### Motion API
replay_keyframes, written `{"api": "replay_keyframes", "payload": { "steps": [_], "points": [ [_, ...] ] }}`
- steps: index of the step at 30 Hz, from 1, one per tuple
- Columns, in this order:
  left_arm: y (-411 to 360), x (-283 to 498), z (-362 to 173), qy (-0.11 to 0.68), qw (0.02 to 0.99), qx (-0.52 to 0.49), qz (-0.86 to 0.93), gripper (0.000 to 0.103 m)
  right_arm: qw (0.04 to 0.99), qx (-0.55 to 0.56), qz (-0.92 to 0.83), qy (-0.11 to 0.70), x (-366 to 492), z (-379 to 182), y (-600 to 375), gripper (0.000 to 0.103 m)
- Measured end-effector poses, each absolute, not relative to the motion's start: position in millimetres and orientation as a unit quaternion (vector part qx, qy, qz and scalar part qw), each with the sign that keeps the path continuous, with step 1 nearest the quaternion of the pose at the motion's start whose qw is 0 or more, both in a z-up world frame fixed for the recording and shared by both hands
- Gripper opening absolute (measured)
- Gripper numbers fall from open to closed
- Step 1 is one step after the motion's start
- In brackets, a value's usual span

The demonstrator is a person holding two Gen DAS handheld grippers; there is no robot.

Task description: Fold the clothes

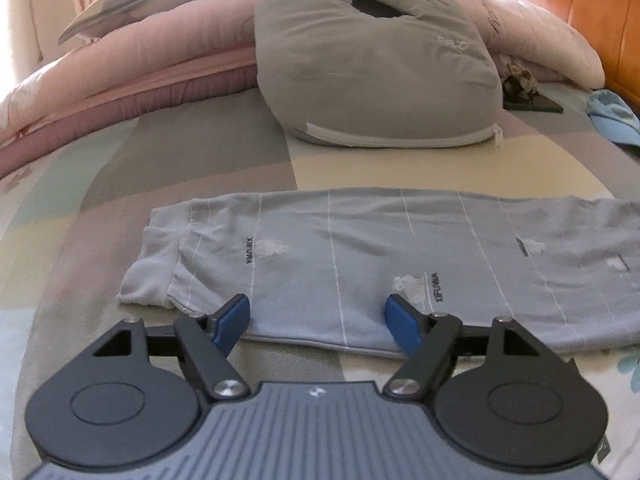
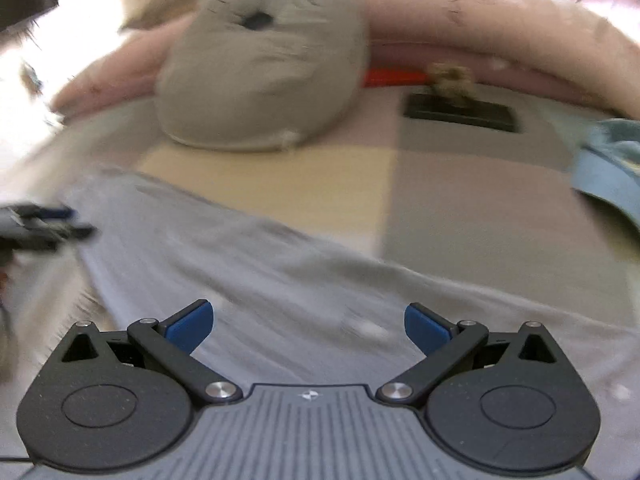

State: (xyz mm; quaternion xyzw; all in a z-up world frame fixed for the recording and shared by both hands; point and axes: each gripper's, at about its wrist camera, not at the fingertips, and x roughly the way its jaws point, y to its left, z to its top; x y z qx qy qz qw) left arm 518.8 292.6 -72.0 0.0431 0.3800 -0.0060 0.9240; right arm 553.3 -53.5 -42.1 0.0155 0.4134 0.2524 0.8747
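garment: pale blue-grey trousers (image 1: 360, 256) with thin white stripes and small printed marks; laid long and flat across the bed (image 1: 100, 184), cuffed end to the left; looks doubled lengthwise, not certain
stage: fits either a garment laid out mid-fold or one awaiting a further fold; no telling which
left gripper (image 1: 318, 320): wide open, holding nothing; blue pads (image 1: 234, 320) hovering at the near edge of the cloth
right gripper (image 2: 308, 326): wide open, empty; poised over the cloth further along
risk 1: pinching only the top layer at the near edge; layers would peel apart and the fold go skewed
risk 2: uneven lift between the two grippers; soft knit would sag and wrinkle in the middle
risk 3: cuff bunched at the left end; likely to leave a lump in any fold
surroundings: grey cushion (image 1: 376, 68) beyond the trousers; pink bedding (image 1: 140, 68) behind it; dark flat item (image 2: 460, 112) and light blue cloth (image 2: 608, 168) to the right, well apart from the trousers
hidden: right end of trousers cut off in left view; right view smeared by motion blur, cloth detail unreadable; contact between pads and cloth impossible to confirm
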Motion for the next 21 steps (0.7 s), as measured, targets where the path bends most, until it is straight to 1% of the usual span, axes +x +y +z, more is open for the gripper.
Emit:
{"api": "replay_keyframes", "payload": {
  "steps": [2, 4, 8, 11, 15, 16, 17, 21],
  "points": [
    [296, 521, -73, 0.381, 0.924, 0.030, -0.005, 0.078, 0.857, 0.038, 0.276, 0.434, 565, -48, -38, 0.103],
    [298, 518, -74, 0.377, 0.926, 0.024, -0.005, 0.078, 0.855, 0.030, 0.267, 0.443, 573, -61, -23, 0.103],
    [298, 522, -78, 0.375, 0.927, 0.017, 0.000, 0.079, 0.886, -0.029, 0.249, 0.390, 585, -76, 0, 0.103],
    [298, 522, -79, 0.373, 0.928, 0.014, 0.003, 0.080, 0.886, -0.053, 0.247, 0.390, 598, -74, 8, 0.103],
    [298, 522, -77, 0.370, 0.929, 0.016, 0.003, 0.080, 0.888, -0.044, 0.206, 0.408, 584, -71, -32, 0.103],
    [294, 522, -74, 0.370, 0.929, 0.022, 0.002, 0.078, 0.890, -0.041, 0.193, 0.412, 580, -70, -43, 0.103],
    [290, 522, -70, 0.370, 0.928, 0.028, 0.001, 0.074, 0.891, -0.039, 0.181, 0.415, 576, -70, -54, 0.103],
    [257, 523, -46, 0.350, 0.934, 0.043, -0.057, 0.075, 0.893, -0.028, 0.132, 0.429, 559, -68, -99, 0.103]
  ]
}}
